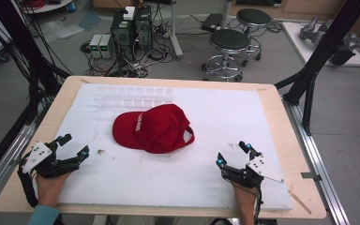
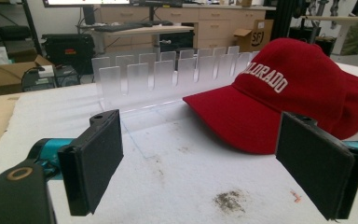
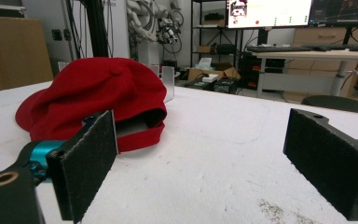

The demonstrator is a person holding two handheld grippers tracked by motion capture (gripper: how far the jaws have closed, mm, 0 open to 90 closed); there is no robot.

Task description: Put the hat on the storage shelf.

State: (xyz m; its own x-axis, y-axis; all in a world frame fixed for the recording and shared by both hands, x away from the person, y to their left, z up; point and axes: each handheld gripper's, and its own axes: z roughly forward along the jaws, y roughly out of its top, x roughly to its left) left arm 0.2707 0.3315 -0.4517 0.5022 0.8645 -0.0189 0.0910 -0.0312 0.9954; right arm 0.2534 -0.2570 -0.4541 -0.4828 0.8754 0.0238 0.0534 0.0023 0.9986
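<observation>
A red baseball cap [image 1: 152, 128] lies near the middle of a white padded mat [image 1: 168, 173] that covers most of a light wooden table [image 1: 286, 126]. In the high view its brim points toward the left, and white lettering runs across its front panel; the left gripper view shows the cap [image 2: 289, 88] with the word "COLORADO" stitched on it. The back opening of the cap [image 3: 93, 93] faces the right gripper view. A clear plastic rack [image 1: 133, 96] with a row of upright dividers stands just behind the cap, toward the far edge of the mat. The left gripper [image 1: 72, 146] rests at the near left corner of the mat, held by a person's hand, its jaws spread wide with nothing between them. The right gripper [image 1: 233, 153] rests at the near right, also hand-held, jaws wide apart and empty. Both grippers point toward the cap and are well apart from it. Small dark smudges [image 2: 228, 200] mark the mat near the left gripper.
</observation>
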